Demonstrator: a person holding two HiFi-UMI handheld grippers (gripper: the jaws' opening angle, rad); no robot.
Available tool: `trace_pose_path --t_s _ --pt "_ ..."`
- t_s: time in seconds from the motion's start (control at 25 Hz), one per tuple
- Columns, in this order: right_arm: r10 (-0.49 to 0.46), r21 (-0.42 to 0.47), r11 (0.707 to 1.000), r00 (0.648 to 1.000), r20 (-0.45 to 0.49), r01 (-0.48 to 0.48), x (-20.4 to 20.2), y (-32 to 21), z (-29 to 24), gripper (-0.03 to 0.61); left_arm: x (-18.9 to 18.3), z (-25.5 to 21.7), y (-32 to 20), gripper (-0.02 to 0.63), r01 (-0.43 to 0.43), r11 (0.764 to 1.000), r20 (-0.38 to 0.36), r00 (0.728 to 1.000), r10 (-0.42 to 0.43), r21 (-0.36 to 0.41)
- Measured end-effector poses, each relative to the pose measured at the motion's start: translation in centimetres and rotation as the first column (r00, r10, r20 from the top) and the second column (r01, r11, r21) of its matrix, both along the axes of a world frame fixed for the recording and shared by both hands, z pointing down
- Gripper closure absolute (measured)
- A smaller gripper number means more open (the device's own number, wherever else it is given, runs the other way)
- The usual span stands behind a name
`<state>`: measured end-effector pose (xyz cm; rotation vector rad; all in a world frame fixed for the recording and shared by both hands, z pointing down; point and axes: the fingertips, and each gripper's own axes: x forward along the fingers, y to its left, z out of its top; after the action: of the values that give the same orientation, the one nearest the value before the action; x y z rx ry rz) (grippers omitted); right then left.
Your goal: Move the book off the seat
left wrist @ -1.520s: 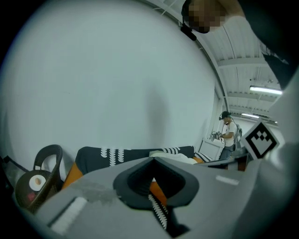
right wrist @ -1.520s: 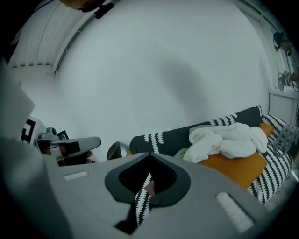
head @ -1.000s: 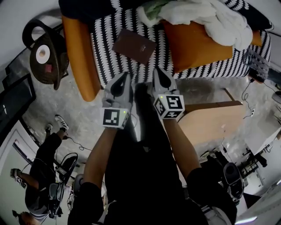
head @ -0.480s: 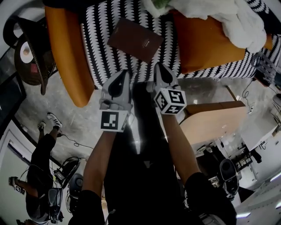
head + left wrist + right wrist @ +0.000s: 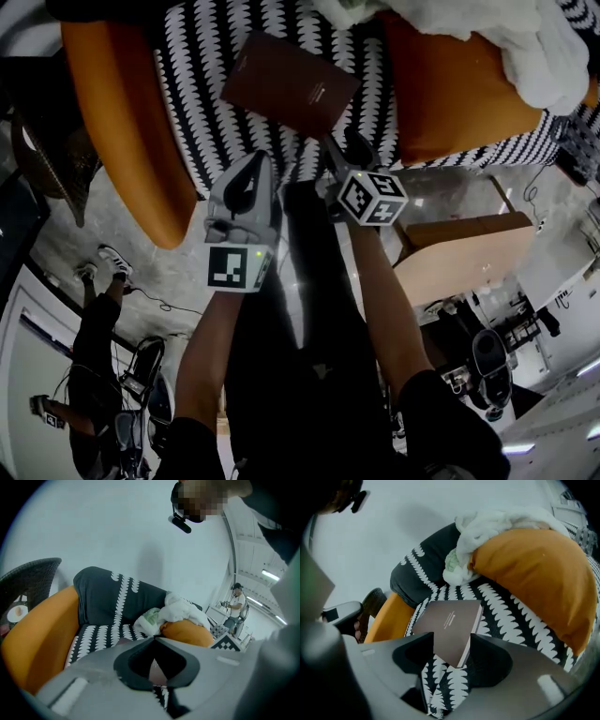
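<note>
A brown book lies flat on the black-and-white patterned seat of an orange armchair. My right gripper hangs just over the book's near corner. Its jaws have just been opening, and in the right gripper view that corner of the book shows between the spread fingers of the gripper, with neither pad pressing on it. My left gripper is to the left, above the seat's front edge and short of the book. Its tips meet in the left gripper view, with nothing held.
An orange armrest bounds the seat on the left. An orange cushion with white cloth piled on it bounds the right. A wooden box stands on the floor at right. A person stands at lower left.
Both grippers have sunk toward the seat, and the book now looms larger. The right jaws went from shut to open around the book's near corner. The book has not moved.
</note>
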<state>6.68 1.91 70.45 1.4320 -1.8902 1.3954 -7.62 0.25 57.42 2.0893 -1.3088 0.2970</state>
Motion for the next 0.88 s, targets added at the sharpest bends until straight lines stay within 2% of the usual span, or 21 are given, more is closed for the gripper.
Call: trace_pose_path --t_s 0.2,0.48,0.88 --pt "0.030 -0.090 0.996 0.997 0.065 -0.024 0.0 1.1 2.6 0.302 0.2 0.7 -0.1 0.612 -0.014 1.000 -0.002 1.000 0.014 -0.002" --pt "0.080 -0.168 0.984 0.988 0.128 -0.058 -0.4 1.1 5.1 0.258 0.0 1.4 -0.6 0.612 -0.013 0.999 -0.016 1.000 0.012 -0.034" --pt "0.070 -0.183 0.982 0.983 0.173 -0.037 -1.0 0.7 6.0 0.257 -0.5 2.2 -0.8 0.612 -0.030 0.998 -0.022 0.999 0.029 -0.048"
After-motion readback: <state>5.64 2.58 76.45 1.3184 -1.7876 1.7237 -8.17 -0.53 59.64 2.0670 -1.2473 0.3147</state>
